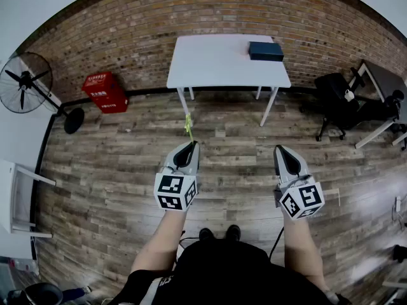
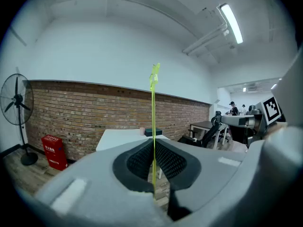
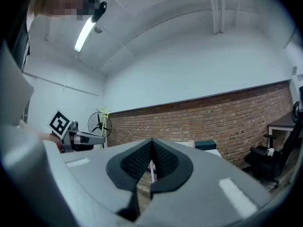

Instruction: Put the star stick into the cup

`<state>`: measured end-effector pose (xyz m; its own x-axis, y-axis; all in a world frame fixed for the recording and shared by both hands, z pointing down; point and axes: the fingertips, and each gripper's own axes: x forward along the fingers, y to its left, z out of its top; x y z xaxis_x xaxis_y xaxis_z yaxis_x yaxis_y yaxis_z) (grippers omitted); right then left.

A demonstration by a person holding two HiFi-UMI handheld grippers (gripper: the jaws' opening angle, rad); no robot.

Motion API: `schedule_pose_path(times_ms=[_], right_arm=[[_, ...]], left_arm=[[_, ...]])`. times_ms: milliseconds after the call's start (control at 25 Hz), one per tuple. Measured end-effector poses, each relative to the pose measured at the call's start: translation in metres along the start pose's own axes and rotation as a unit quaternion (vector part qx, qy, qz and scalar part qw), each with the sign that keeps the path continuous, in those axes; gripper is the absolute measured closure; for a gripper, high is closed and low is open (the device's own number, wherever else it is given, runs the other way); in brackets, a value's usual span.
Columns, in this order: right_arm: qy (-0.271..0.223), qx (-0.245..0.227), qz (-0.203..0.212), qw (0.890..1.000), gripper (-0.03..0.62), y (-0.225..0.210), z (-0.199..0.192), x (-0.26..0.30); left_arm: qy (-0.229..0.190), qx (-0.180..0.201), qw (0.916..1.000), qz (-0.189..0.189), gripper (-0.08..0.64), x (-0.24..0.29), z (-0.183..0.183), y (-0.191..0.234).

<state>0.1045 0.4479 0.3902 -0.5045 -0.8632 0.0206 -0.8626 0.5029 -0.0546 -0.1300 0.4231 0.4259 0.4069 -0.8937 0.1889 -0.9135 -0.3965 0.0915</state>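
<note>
Standing on a wood-plank floor (image 1: 114, 189), a person seen from above holds a two-jaw gripper in each hand, both pointing toward 12 o'clock. The left gripper (image 1: 190, 147) is closed on the lower end of the star stick (image 1: 187, 127), a thin yellow-green wand that sticks out past the jaw tips toward 12 o'clock. In the left gripper view the stick rises straight up from between the dark ribbed pads (image 2: 137, 162), which press on it from both sides, and its small star head sits at the top against the white wall. The right gripper (image 1: 284, 152) is level with the left one, well apart from it at 3 o'clock. Its jaws are pressed together with nothing between them, as the right gripper view shows.

A white table (image 1: 216, 65) stands at 12 o'clock, well ahead of both grippers, against a brick wall (image 1: 127, 37). A dark blue box (image 1: 266, 51) lies on its far right corner. A small pinkish object (image 2: 142, 131) stands on the table just beside the box; it is too small to tell what it is. A red crate (image 1: 105, 92) sits on the floor at 10 o'clock, a standing fan (image 1: 25, 81) farther out the same way, and a black office chair (image 1: 337, 103) at 2 o'clock.
</note>
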Motion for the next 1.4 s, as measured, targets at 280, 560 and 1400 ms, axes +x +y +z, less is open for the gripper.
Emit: schedule_pose_path(times_ms=[280, 560, 1400], right_arm=[[0.026, 0.005, 0.008, 1.0, 0.595, 0.005, -0.024, -0.013], [0.027, -0.016, 0.071, 0.997, 0.594, 0.015, -0.015, -0.027], [0.074, 0.059, 0.044, 0.995, 0.592, -0.059, -0.052, 0.095]], left_arm=[[0.015, -0.004, 0.9999, 0.005, 0.545, -0.014, -0.014, -0.001], [0.027, -0.023, 0.9993, 0.014, 0.545, -0.018, -0.029, -0.029], [0.023, -0.037, 0.9978, -0.049, 0.543, 0.142, -0.007, 0.03]])
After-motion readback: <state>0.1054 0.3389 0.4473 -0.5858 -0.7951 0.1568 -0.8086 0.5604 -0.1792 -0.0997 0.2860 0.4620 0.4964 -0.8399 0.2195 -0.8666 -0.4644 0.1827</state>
